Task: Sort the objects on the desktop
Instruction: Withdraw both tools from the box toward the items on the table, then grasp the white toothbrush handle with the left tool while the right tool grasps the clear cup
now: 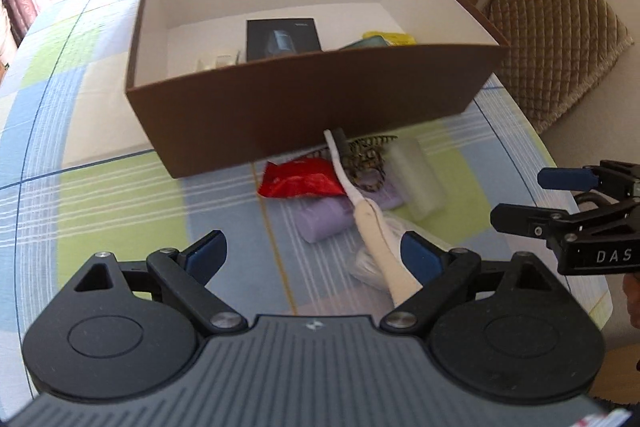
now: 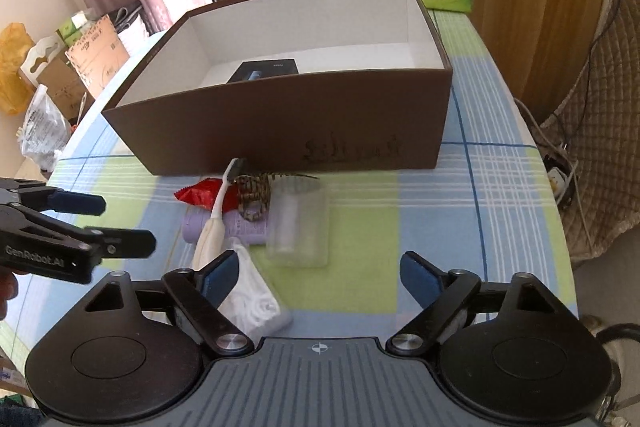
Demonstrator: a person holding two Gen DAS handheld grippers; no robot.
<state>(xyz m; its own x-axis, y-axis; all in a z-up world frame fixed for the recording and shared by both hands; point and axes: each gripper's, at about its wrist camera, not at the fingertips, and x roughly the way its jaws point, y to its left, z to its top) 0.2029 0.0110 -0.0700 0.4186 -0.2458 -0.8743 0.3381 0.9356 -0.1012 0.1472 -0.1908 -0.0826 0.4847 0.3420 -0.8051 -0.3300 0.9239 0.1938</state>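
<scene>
Slim white toothbrush point(image 1: 362, 205), brown cardboard box point(image 1: 304, 115)

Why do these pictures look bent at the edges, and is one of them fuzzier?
Left wrist view: fisheye bows the box front and table stripes; motion blur softens the toothbrush pile; window glare top left. Right wrist view: same bending, sharper, box shading the table before it.
</scene>
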